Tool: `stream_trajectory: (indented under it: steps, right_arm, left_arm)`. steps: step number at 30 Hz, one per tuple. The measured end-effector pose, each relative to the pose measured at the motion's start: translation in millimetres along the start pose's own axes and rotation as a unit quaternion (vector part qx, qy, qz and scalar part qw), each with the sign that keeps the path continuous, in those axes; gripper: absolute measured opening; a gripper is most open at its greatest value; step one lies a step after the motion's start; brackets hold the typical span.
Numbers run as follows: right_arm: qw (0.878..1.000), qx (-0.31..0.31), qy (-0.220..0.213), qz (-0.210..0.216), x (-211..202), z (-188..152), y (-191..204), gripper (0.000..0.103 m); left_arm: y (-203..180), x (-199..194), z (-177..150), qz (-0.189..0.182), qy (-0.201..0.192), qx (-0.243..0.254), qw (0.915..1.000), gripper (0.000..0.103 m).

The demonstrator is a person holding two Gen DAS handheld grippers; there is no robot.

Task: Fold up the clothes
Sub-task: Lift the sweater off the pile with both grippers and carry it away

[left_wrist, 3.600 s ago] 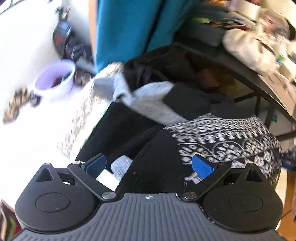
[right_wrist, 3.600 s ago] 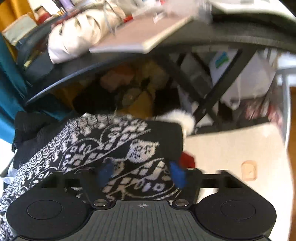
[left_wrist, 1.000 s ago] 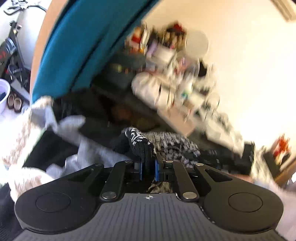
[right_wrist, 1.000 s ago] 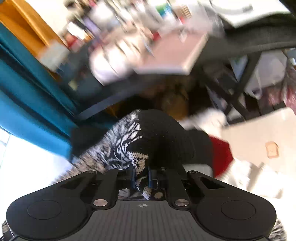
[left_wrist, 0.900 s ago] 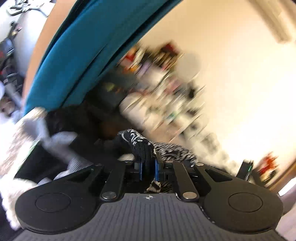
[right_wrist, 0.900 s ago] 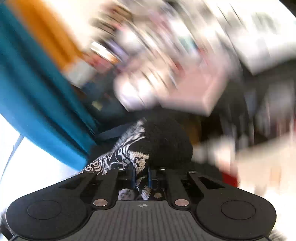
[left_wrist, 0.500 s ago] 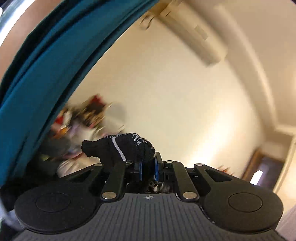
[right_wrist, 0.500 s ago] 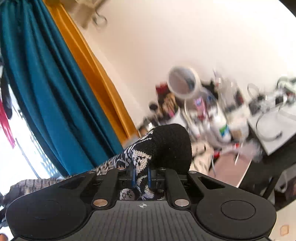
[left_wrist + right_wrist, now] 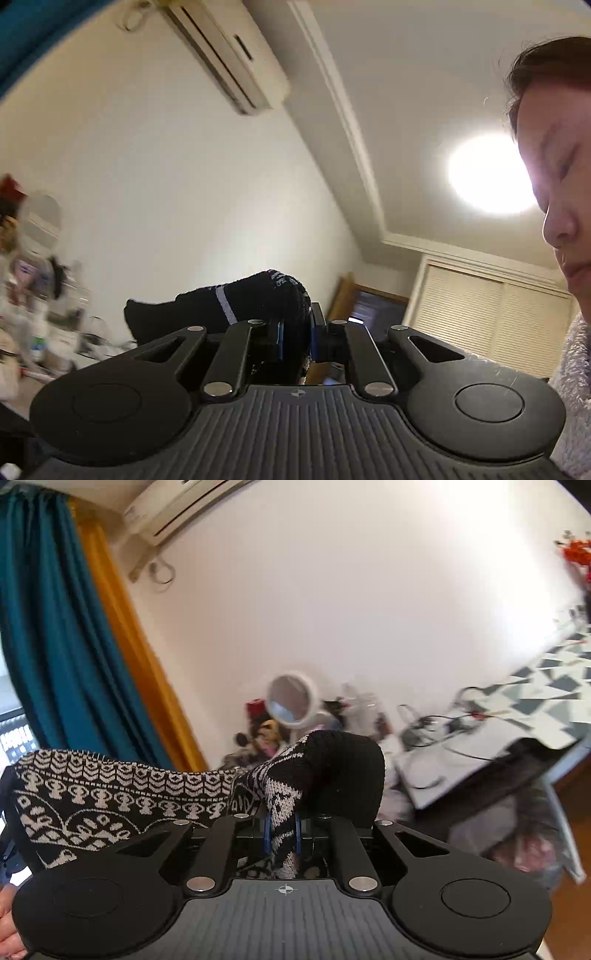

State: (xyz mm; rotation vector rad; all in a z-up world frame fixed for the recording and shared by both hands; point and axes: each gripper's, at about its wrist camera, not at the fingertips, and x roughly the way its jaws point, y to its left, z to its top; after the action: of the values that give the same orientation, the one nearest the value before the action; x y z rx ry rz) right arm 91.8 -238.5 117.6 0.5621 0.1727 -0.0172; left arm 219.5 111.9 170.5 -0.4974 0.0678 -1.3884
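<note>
A black knitted garment with a white pattern (image 9: 122,797) hangs lifted in the air, gripped at two places. My right gripper (image 9: 280,830) is shut on a bunched edge of it, and the fabric stretches away to the left in the right wrist view. My left gripper (image 9: 295,338) is shut on another dark fold of the knitted garment (image 9: 255,299), which bulges over the blue pads. The left wrist view tilts up at the wall and ceiling. The rest of the garment hangs out of sight below.
A person's head (image 9: 550,155) and fleecy white sleeve (image 9: 572,387) are close at the right. An air conditioner (image 9: 225,51) and ceiling lamp (image 9: 487,173) are overhead. Teal and orange curtains (image 9: 55,646) hang at the left. A cluttered desk (image 9: 461,753) with a round mirror (image 9: 291,698) stands by the wall.
Both grippers have risen with the garment pinched between them. The views swung up from the clothes pile and desk to the wall, curtains and ceiling; the person's head came into the left wrist view.
</note>
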Motion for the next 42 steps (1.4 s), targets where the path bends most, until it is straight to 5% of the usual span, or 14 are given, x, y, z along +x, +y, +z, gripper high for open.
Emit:
stream_trajectory:
  steps: [8,14,20,32,38,42]
  right_arm:
    - [0.999,-0.021,-0.032,-0.012,-106,34,-84,0.010]
    - [0.995,-0.095,-0.021,-0.015,-204,68,-169,0.010]
    - [0.996,-0.081,-0.015,-0.040,-279,110,-251,0.010]
    - [0.980,-0.053,-0.095,-0.164,-422,175,-382,0.010]
    - [0.973,-0.040,-0.116,-0.195,-418,221,-453,0.010]
    - [0.974,-0.023,-0.123,-0.192,-358,259,-497,0.010]
  left_arm:
    - [-44,106,-42,-0.002,0.015,-0.003,0.9999,0.014]
    - [-106,244,-128,0.057,0.051,-0.014,0.9970,0.014]
    - [-152,344,-180,0.022,0.062,-0.058,0.9961,0.014]
    - [-166,489,-269,-0.070,0.102,-0.117,0.9853,0.014]
    - [-117,567,-293,-0.094,0.112,-0.134,0.9801,0.014]
    - [-64,625,-289,-0.095,0.110,-0.145,0.9786,0.014]
